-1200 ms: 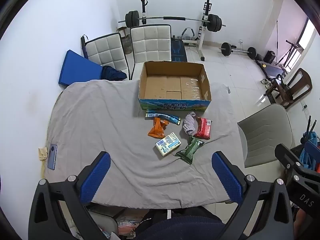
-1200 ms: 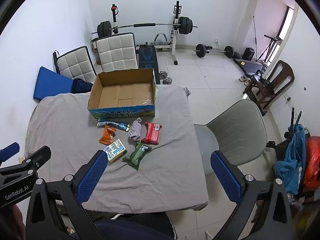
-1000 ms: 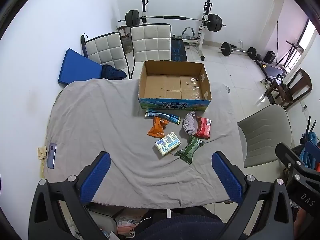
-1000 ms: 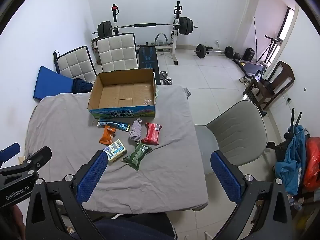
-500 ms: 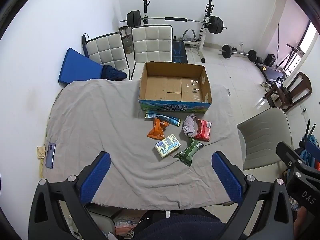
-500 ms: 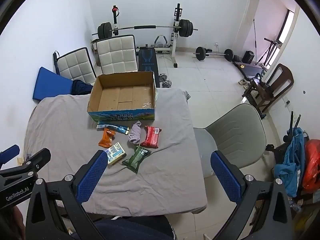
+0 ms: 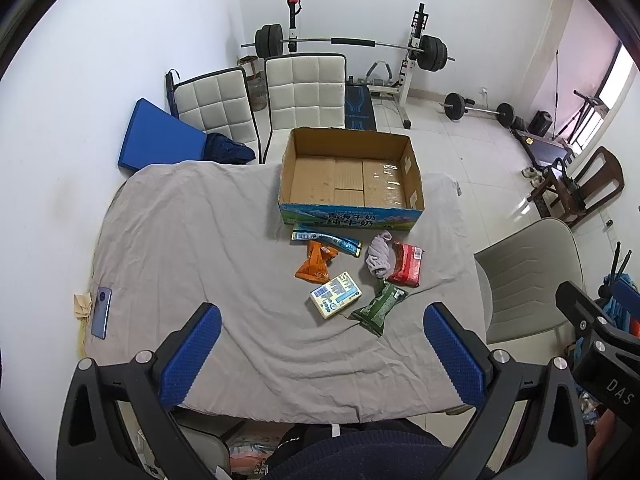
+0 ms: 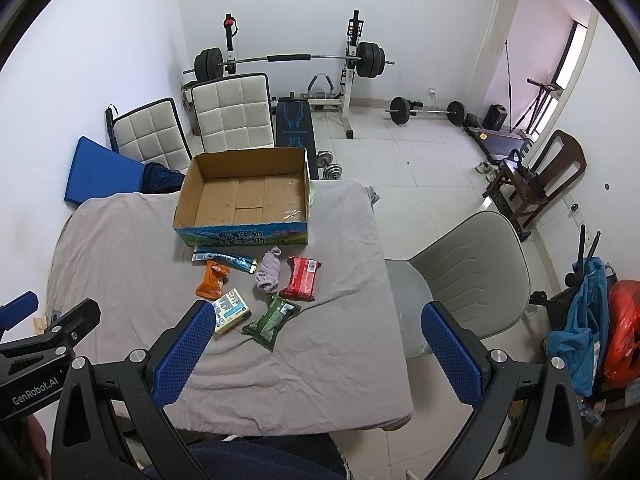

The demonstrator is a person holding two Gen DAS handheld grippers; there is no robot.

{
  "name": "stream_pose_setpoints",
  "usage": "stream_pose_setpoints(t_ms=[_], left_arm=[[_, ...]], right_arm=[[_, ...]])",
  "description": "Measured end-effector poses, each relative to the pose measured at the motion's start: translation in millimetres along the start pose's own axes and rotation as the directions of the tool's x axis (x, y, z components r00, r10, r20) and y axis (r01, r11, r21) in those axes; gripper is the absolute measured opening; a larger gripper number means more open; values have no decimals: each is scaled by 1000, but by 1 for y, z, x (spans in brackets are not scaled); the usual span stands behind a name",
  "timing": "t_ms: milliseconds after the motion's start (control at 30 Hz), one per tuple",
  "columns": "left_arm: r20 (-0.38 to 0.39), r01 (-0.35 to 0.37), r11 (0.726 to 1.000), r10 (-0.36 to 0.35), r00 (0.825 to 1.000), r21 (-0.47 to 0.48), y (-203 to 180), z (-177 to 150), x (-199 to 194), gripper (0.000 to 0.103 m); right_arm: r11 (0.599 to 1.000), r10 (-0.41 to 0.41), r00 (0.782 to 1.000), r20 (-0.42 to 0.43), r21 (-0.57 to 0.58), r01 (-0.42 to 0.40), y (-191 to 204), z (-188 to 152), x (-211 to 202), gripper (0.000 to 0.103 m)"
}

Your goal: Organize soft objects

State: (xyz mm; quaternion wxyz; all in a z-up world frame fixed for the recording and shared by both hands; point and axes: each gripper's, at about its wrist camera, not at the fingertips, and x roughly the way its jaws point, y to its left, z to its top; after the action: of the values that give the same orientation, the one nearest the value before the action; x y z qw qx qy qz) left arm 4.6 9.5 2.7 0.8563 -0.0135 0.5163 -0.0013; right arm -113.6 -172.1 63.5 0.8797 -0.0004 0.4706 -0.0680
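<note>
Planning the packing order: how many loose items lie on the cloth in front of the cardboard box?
6, all visible: blue stick pack nearest the box, orange packet, grey sock, red pack, white-blue carton, green pouch nearest the camera.

Bare grey cloth on bench (image 7: 192, 240) left of the packet cluster: open approach. Cardboard box (image 7: 349, 178) walls block the far side just beyond the blue sachet (image 7: 326, 237). Grey chair (image 8: 468, 276) crowds the right edge. Phone (image 7: 101, 312) at the left rim.
</note>
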Motion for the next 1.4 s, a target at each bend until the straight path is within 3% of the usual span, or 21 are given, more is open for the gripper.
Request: stream_pose_setpoints(t_ms=[1400], left_arm=[[39,0,1000,0,999,-10,-2,2,-9,103]], right_arm=[[1000,8,999,42,-21,-7,5,6,-8,103]])
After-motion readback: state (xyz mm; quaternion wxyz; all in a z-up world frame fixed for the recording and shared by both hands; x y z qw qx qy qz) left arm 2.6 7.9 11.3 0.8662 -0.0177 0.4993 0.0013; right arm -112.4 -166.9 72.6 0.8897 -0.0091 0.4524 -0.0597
